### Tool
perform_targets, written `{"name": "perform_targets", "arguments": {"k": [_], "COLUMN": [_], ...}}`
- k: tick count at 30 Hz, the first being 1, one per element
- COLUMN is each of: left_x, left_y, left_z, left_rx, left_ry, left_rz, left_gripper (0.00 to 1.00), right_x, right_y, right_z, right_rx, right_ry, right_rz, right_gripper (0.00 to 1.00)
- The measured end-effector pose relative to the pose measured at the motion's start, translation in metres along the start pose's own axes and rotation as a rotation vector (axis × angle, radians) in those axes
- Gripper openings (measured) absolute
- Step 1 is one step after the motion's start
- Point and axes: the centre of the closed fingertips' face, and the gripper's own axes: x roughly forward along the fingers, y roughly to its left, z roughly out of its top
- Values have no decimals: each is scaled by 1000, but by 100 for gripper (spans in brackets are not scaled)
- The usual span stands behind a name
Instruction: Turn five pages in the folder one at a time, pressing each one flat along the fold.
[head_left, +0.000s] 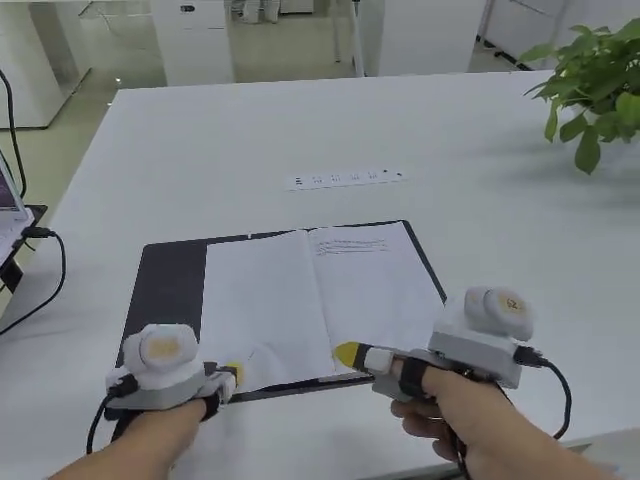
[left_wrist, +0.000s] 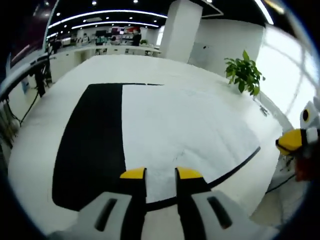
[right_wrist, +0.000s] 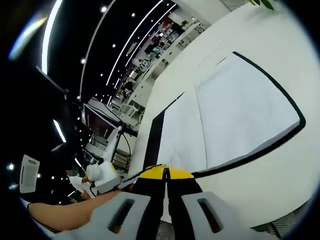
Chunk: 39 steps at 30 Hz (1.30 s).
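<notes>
The flat black folder is lying open on the smooth white table, showing its white pages. At its near edge the left gripper is hovering narrowly parted and empty, and the right gripper is sitting pinched closed and empty.

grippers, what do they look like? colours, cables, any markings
The left gripper and the right gripper look alike: light grey bodies, two grey jaws tipped in yellow, and a rounded white cap on top with an orange-yellow round mark. A black cable trails from each, and a black strap loops around each grip.
</notes>
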Motion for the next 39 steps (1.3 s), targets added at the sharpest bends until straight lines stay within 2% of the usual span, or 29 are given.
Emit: {"name": "perform_targets", "arguments": {"k": [1, 2, 3, 4, 5, 7, 9, 10, 12, 14, 16, 18, 20, 22, 25, 28, 31, 32, 34, 36, 38, 39], "left_x": [-2, -5, -9, -14, -20, -32, -46, -50, -61, -72, -82, -91, -100, -106, -116, -120, -122, -123, -122, -122, -122, -122], "left_y": [-4, -8, -12, -19, -26, -40, -52, -55, -61, -67, -72, -77, -80, -78, -76, -73, -71, -69, -68, -65, -64, -63], "left_z": [1, 16, 24, 28, 31, 37, 43, 46, 53, 61, 69, 72, 75, 77, 78, 78, 81, 80, 77, 76, 71, 70], "left_rx": [-50, -49, -57, -73, -92, -62, 29, 47, 41, 16, 27, 53, 66, 86, 132, 150, 194, 223, 241, 265, 307, 306], "left_ry": [3, -76, -117, -134, -129, -137, -155, -170, -199, -229, -262, -272, -281, -290, -311, -311, -332, -330, -319, -314, -296, -287], "left_rz": [-15, -37, -52, -69, -89, -122, -136, -134, -136, -145, -141, -140, -130, -113, -92, -82, -64, -50, -34, -26, -18, -16], "left_gripper": [20, 19, 19, 20, 21, 25, 28, 30, 32, 36, 40, 43, 50, 59, 66, 72, 85, 90, 99, 99, 99, 99], "right_x": [-6, -10, -13, -18, -24, -34, -45, -51, -61, -67, -75, -82, -91, -96, -102, -106, -108, -108, -108, -106, -105, -105], "right_y": [3, 5, 6, 7, 6, 4, 1, 0, -5, -9, -14, -17, -21, -23, -26, -27, -29, -30, -30, -33, -34, -35], "right_z": [5, 9, 13, 17, 24, 31, 41, 47, 54, 60, 68, 73, 84, 88, 92, 95, 97, 97, 92, 89, 86, 85], "right_rx": [-23, -37, -51, -69, -98, -113, -131, -152, -168, -169, -181, -217, -298, -349, -445, -515, -544, -546, -573, -577, -572, -570], "right_ry": [-21, -36, -49, -60, -82, -102, -135, -151, -163, -179, -198, -199, -218, -223, -205, -203, -210, -210, -190, -175, -173, -170], "right_rz": [-7, -11, -15, -24, -45, -77, -105, -113, -138, -152, -171, -188, -212, -228, -247, -258, -267, -268, -258, -253, -250, -248], "right_gripper": [0, 0, 0, 0, 0, 0, 0, 0, 3, 14, 22, 25, 30, 38, 48, 58, 76, 80, 84, 88, 97, 99]}}
